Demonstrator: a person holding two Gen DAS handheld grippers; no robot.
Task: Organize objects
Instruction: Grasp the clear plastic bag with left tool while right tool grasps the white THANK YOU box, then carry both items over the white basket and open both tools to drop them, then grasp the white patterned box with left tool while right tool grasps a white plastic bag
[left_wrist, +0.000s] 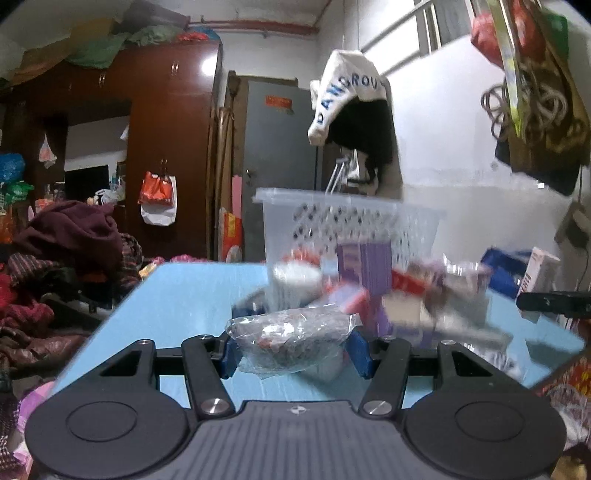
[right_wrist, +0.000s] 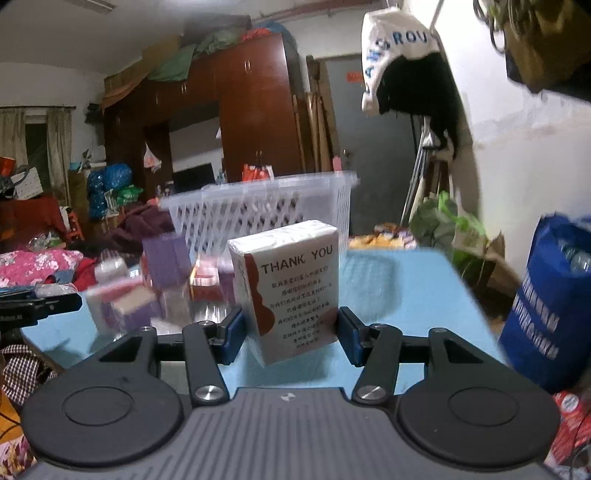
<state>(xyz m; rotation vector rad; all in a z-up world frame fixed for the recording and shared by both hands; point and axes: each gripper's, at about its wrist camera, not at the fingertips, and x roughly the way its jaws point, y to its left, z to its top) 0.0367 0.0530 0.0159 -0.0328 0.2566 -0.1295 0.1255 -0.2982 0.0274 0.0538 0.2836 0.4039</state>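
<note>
Two items are in hand at this moment, one per gripper, both carried above the blue table (left_wrist: 192, 295). The left gripper (left_wrist: 293, 349) pinches a clear crinkled packet (left_wrist: 291, 338) between its blue pads, gripped across the packet's width with film bulging out above and below. Judged by its wrinkled wrap and sagging outline, this packet is light, soft and slippery; it can deform or creep out of the pinch, so the best hold is across the bulkiest central part, never on loose film at an edge. Its contents are too blurred to identify. The right gripper (right_wrist: 290, 334) is clamped on a white tissue pack (right_wrist: 291, 291) printed with "THANK YOU", taken near its lower end with the pack standing tilted between the pads. This pack appears light and compressible with a smooth wrapper; firm pressure on the two broad side faces suits it, and a low hold leaves the tall upper part free to tip, so a grip nearer mid-height is likely steadier. Beyond both grippers stands a clear perforated basket (right_wrist: 258, 210) at the far side of the table, with a blurred cluster of purple and red boxes (left_wrist: 369, 273) in front of it. The basket is the probable destination for both items.
</note>
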